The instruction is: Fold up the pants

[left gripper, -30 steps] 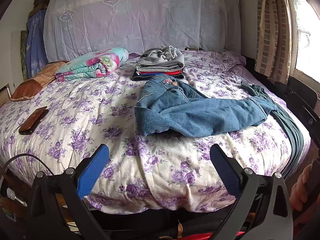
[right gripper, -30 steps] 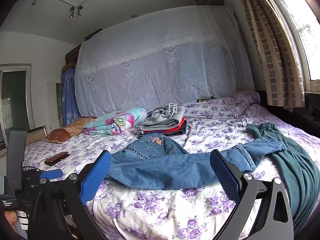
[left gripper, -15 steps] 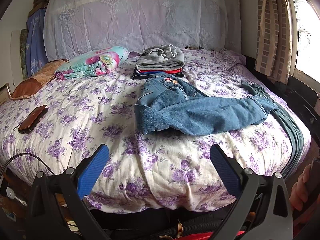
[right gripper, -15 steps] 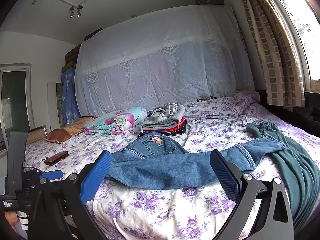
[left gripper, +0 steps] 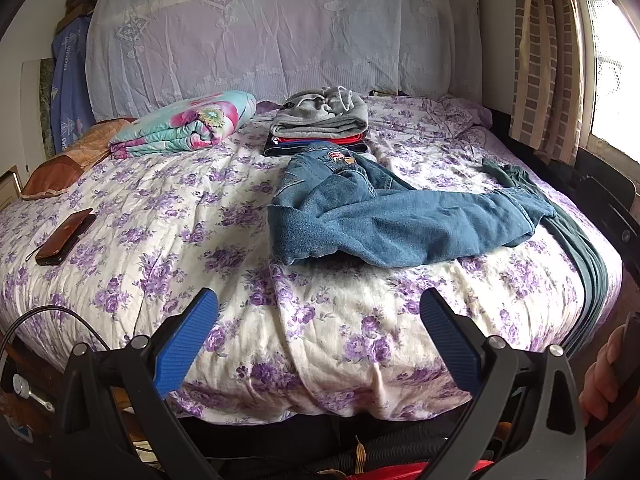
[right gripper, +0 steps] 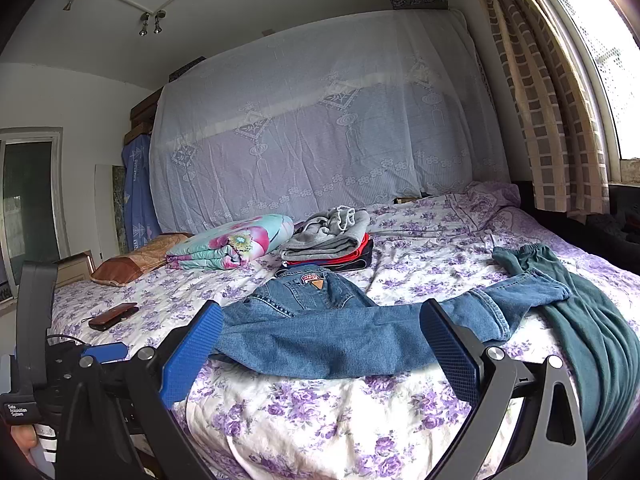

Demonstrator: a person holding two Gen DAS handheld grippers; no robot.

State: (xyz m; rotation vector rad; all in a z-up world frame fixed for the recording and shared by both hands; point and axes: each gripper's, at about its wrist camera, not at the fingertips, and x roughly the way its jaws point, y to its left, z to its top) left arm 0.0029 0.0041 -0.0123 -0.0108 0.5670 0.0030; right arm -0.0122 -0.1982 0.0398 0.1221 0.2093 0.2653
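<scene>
So the jeans (right gripper: 360, 332) lie crosswise just ahead of the wide-open, empty right gripper (right gripper: 320, 340), noticeably farther out ahead of the equally wide-open left gripper (left gripper: 318, 334).

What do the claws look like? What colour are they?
Both look alike. The left claw has two black plastic arms with silver screws, tipped with bright blue ribbed pads. A thin black cable loops beside it. The right claw has the same black arms and blue textured pads. A black handle beside it carries a small white-lettered label, too small to read surely.
</scene>
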